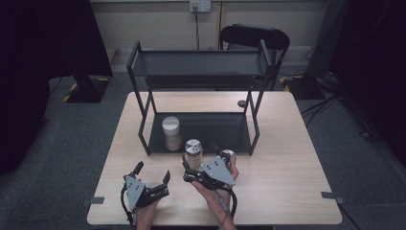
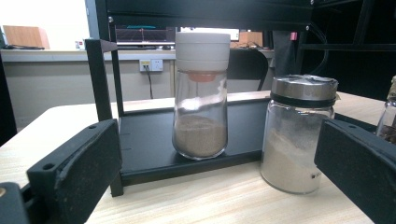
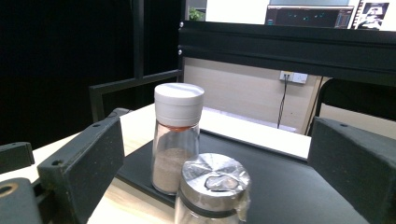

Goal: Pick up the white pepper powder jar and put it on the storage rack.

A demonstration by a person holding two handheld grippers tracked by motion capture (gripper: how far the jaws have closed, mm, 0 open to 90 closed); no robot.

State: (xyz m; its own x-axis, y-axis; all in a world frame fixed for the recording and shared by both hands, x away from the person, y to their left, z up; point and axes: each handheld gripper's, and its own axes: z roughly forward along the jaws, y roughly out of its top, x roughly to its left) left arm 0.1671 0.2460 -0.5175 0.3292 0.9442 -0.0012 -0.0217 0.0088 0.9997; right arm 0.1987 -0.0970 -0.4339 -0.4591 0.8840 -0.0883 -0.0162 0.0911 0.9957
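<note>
A glass jar with a white cap (image 1: 171, 132) (image 2: 201, 98) (image 3: 177, 133), part full of brown powder, stands on the lower shelf of a black rack (image 1: 225, 129). A silver-lidded jar (image 1: 193, 153) (image 2: 299, 133) (image 3: 214, 186) of pale powder stands on the table just in front of the rack. My right gripper (image 1: 203, 159) (image 3: 217, 154) is open, and the silver-lidded jar is low between its wide jaws, untouched. My left gripper (image 1: 152, 171) (image 2: 217, 140) is open and empty, to the left and nearer the front edge. A third jar (image 1: 229, 155) (image 2: 390, 116) peeks out by the right hand.
The rack's upper shelf (image 1: 198, 62) overhangs the back half of the wooden table (image 1: 287, 158). A small dark round object (image 1: 242, 103) lies behind the rack's right leg. A black chair (image 1: 255, 37) stands beyond the table. Bare tabletop lies left and right of the rack.
</note>
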